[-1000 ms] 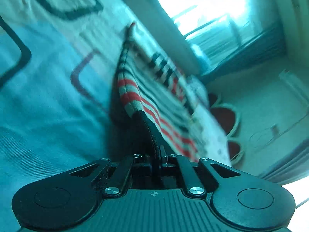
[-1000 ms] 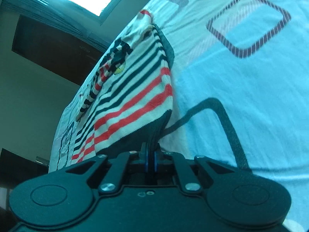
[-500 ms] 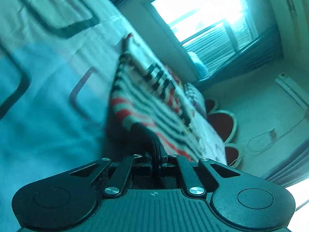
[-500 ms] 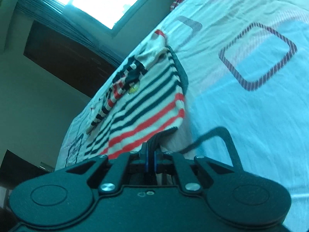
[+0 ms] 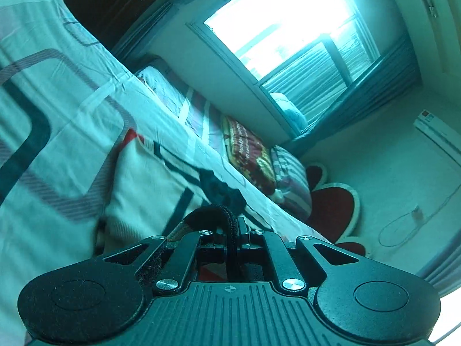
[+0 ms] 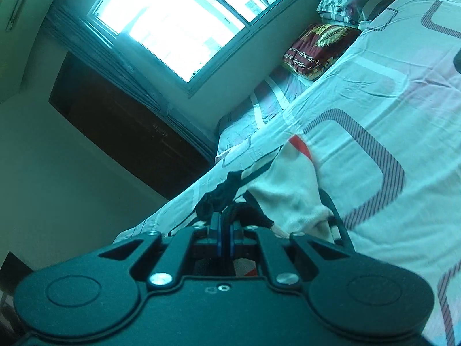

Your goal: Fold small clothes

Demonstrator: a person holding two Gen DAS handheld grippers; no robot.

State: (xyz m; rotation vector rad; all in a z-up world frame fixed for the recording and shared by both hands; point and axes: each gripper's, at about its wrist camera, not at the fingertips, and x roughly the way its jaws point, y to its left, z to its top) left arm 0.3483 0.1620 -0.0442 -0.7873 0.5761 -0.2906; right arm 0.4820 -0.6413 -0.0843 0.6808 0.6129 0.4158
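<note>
1. While both tools worked over a patterned bed sheet (image 5: pixel 57 132), the left gripper (image 5: pixel 236 230) had its jaws pressed together on the dark hem of a small knitted garment (image 5: pixel 149 184), the cloth arching up and over the left side of the tool's body.
2. The right gripper (image 6: pixel 225 225) was likewise clamped on a dark edge of the same garment (image 6: pixel 291 196), with its blue-edged pads nearly meeting on the fabric.
3. The garment lay just ahead of both tools, its pale inner side up, with a red patch at its far corner and dark bands across it; it rested on the sheet, its near edge raised to the jaws.
4. Ahead of the left tool and to its right, a red printed cushion (image 5: pixel 247 150) sat against a striped pillow (image 5: pixel 291 178), beyond the edge of the sheet.
5. A bright window (image 5: pixel 282 17) with curtains filled the wall ahead; a red heart-shaped rug (image 5: pixel 334 204) lay on the floor to the right.
6. From the right tool, a dark wardrobe (image 6: pixel 121 121) stood to the left, below the window (image 6: pixel 173 23).
7. The folded-over hem partly hid each tool's fingertips from view.
</note>
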